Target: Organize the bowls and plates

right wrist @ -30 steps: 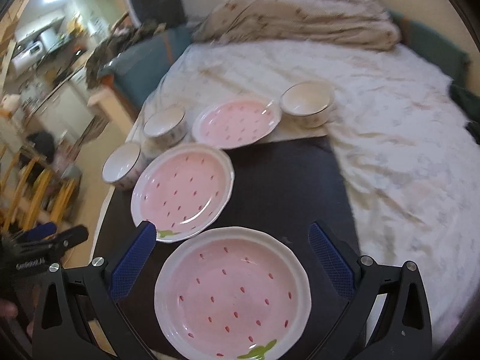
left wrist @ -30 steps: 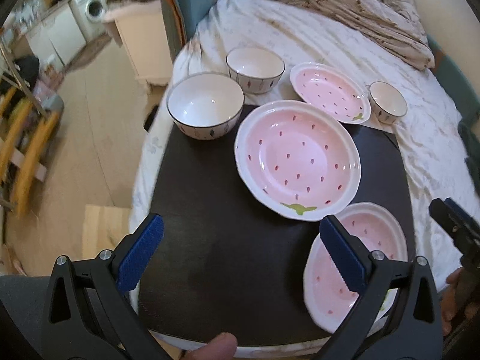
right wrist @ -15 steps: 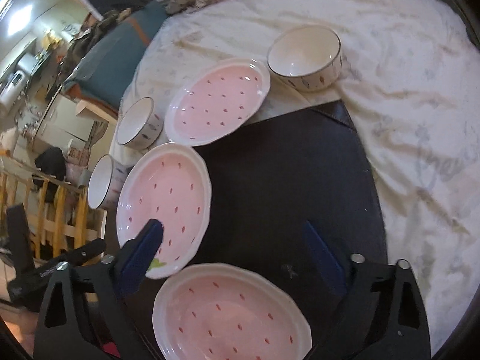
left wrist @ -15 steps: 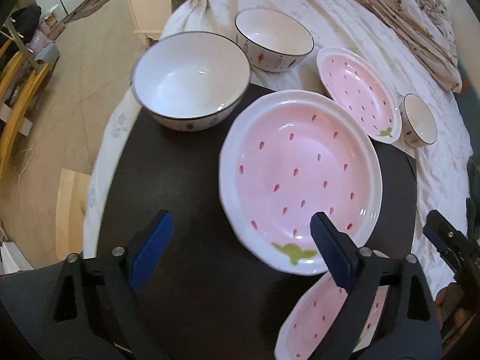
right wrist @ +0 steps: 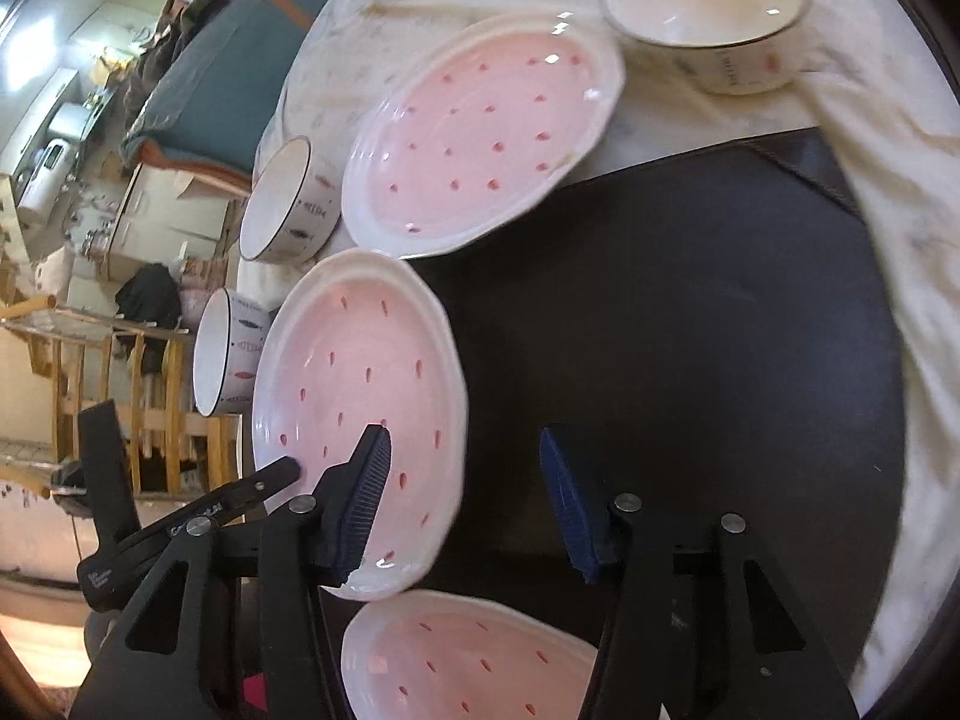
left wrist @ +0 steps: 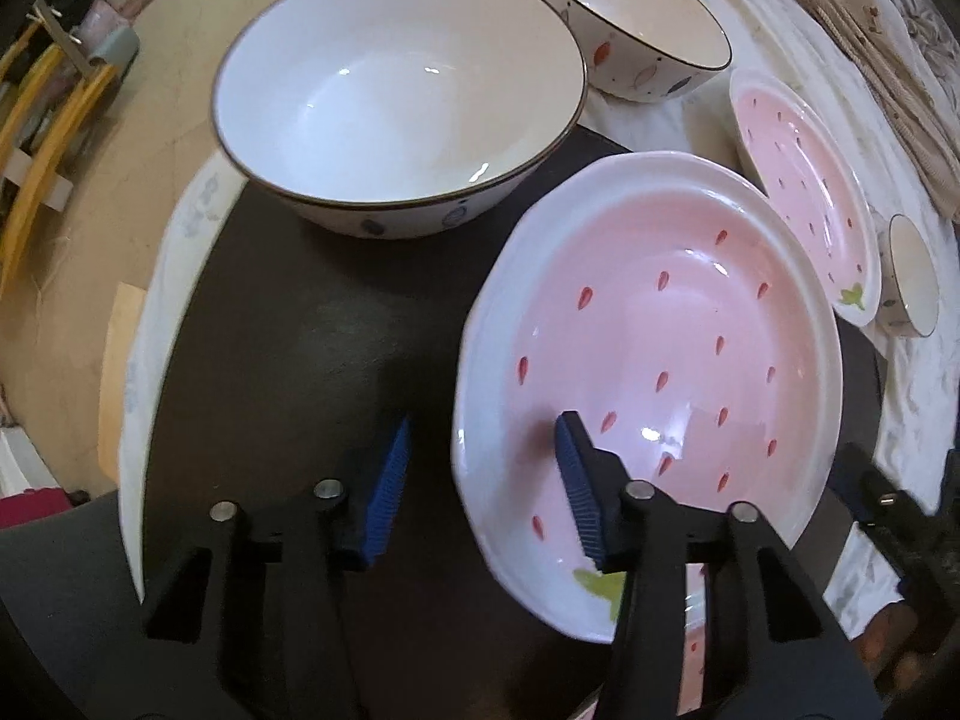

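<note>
Both the left gripper (left wrist: 483,468) and right gripper (right wrist: 465,495) have dropped to straddle the middle plate's (left wrist: 654,360) opposite rims (jaws closing, not yet pinching).

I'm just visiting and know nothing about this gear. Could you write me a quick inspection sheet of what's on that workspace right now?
Surface: dark mat laid over a white patterned bedsheet.
Job's things: three pink strawberry-print ceramic plates, middle plate, far plate, near plate; large white bowl with dark rim; two smaller white bowls.
Clutter: nothing seen.
Grippers: left gripper straddles the middle plate's near rim, jaws closing, pads not yet pressing; right gripper straddles the same plate's opposite rim, jaws closing.
Cables: nothing seen.
Surroundings: rumpled blanket, wooden chairs, beige floor.
</note>
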Available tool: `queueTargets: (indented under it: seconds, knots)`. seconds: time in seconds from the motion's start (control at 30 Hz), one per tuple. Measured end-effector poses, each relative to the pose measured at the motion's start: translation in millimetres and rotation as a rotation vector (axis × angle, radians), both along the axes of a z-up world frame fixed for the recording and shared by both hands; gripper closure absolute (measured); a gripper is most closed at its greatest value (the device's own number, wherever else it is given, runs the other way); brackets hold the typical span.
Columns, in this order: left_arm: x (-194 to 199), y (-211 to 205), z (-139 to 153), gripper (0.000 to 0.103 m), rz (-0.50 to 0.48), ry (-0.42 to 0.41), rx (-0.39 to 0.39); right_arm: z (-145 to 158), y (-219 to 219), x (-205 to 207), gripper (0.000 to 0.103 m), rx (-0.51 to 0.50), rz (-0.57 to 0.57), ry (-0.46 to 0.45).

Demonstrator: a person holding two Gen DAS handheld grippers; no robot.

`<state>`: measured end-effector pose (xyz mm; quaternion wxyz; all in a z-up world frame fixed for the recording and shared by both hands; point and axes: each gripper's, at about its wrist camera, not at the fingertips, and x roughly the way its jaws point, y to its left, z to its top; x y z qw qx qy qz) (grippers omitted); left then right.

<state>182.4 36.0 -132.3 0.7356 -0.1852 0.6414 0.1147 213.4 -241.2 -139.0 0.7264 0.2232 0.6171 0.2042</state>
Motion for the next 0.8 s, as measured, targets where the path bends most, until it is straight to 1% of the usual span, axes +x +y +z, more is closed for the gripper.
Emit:
queueTargets:
  seconds: [0.07, 0.1, 0.13, 0.2, 0.27, 0.37, 0.5, 0.57, 0.6, 0.63, 0.67, 0.77, 0.8]
  knots:
    - [1, 1, 1, 0.067, 0.003, -0.014, -0.004, -7, 9, 5, 0.061, -0.011, 0.024, 0.014]
    - [2, 1, 1, 0.074, 0.001, -0.021, -0.024, -10, 12, 6, 0.069, -0.009, 0.037, 0.025]
    - [2, 1, 2, 0.075, 0.003, -0.021, -0.034, -14, 15, 6, 0.075, -0.003, 0.048, 0.035]
    - [2, 1, 2, 0.075, 0.009, -0.018, -0.036, -21, 22, 7, 0.079, 0.004, 0.076, 0.046]
    - [3, 1, 2, 0.075, 0.009, -0.014, -0.041, -23, 28, 8, 0.079, -0.012, 0.094, 0.040]
    - [5, 2, 0, 0.075, -0.005, -0.017, -0.042, -29, 33, 12, 0.079, -0.010, 0.100, 0.047]
    - [-3, 4, 2, 0.073, -0.032, -0.030, -0.029, -31, 36, 17, 0.080, -0.003, 0.101, 0.035]
    - [-2, 0, 1, 0.070, -0.071, -0.038, -0.010, -32, 37, 19, 0.080, 0.000, 0.095, 0.034]
    - [-2, -5, 0, 0.065, -0.101, -0.043, 0.007, -32, 38, 19, 0.081, -0.001, 0.095, 0.033]
    - [-3, -11, 1, 0.060, -0.139, -0.053, 0.040, -32, 38, 19, 0.080, -0.004, 0.096, 0.030]
    - [-4, -13, 1, 0.060, -0.155, -0.065, 0.059, -31, 40, 18, 0.080, -0.007, 0.098, 0.026]
    - [-7, -11, 2, 0.061, -0.151, -0.079, 0.058, -30, 40, 17, 0.079, -0.014, 0.104, 0.014]
    - [-7, -9, 3, 0.063, -0.153, -0.081, 0.058, -30, 40, 17, 0.079, -0.016, 0.103, 0.013]
